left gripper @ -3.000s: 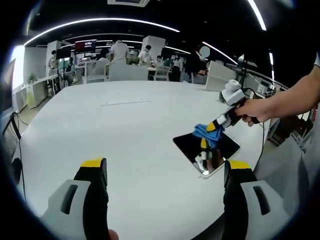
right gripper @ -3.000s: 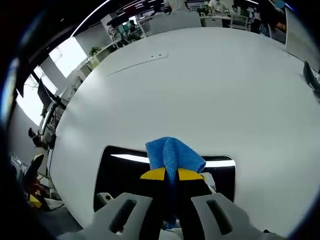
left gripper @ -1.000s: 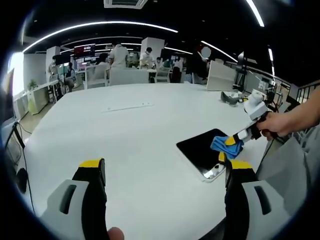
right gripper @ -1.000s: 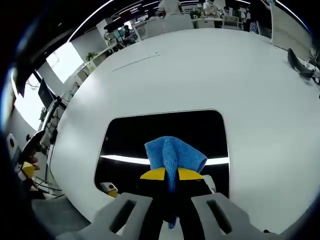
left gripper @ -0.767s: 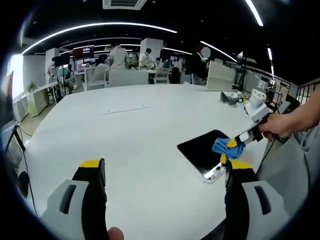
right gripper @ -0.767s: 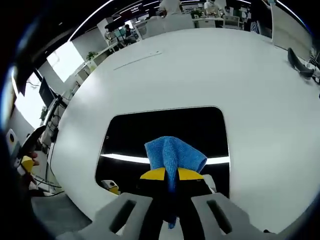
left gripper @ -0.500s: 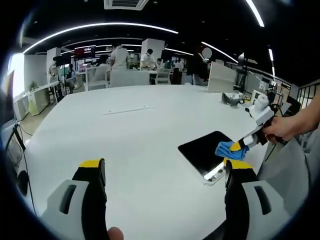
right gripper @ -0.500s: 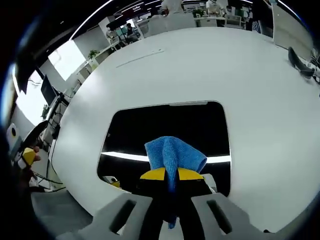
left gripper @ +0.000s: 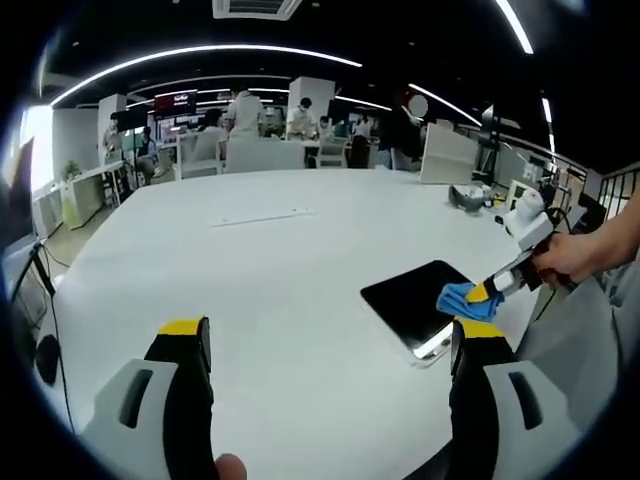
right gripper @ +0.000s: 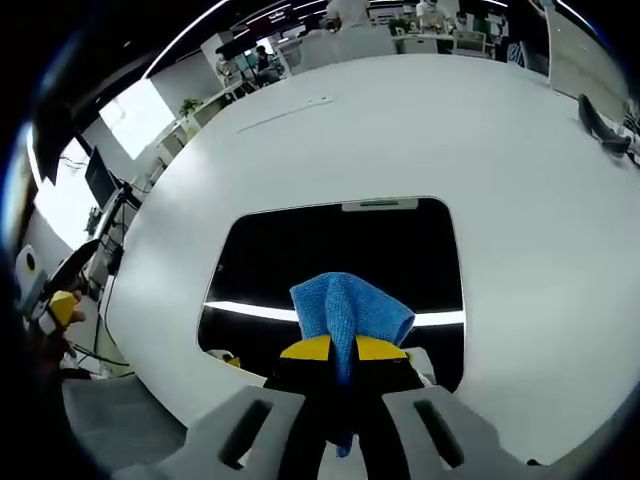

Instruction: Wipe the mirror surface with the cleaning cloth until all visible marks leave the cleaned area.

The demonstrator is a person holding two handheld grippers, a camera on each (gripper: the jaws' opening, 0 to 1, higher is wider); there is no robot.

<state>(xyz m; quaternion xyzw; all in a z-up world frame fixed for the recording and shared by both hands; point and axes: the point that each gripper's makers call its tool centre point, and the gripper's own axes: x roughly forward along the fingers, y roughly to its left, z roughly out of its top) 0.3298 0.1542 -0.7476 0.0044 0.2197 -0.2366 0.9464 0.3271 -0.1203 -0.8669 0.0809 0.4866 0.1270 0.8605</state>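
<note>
Right gripper (right gripper: 343, 348) clamped on the blue cloth (right gripper: 350, 310), jaws pressed together with the yellow tips either side of the fold; cloth bunched and sticking up just ahead of the tips. Directly beneath and ahead of it, the mirror (right gripper: 300, 260): a dark rounded rectangle lying flat on the white table (right gripper: 420, 130), reflecting a bright strip of ceiling light. Cloth over the near edge of the glass; cannot tell whether actually touching. Beyond the mirror, bare tabletop out to the far rim, with a dark object (right gripper: 615, 135) far to the right near the edge.

Left gripper (left gripper: 325, 345) held wide apart, nothing between the jaws, hovering over the near part of the table (left gripper: 250, 260). Ahead and to its right, close to the right jaw, the mirror (left gripper: 410, 300) near the table edge. Over the mirror's right-hand corner, the right gripper (left gripper: 485, 292) coming in from the right, held by a hand (left gripper: 565, 260), with the cloth (left gripper: 462, 300) at its tips. Further ahead, a thin pale strip (left gripper: 262, 216) lying on the tabletop, well apart from the mirror. Far beyond the table, an office with desks, chairs and several people (left gripper: 240, 110) standing or seated, under long curved ceiling lights.
</note>
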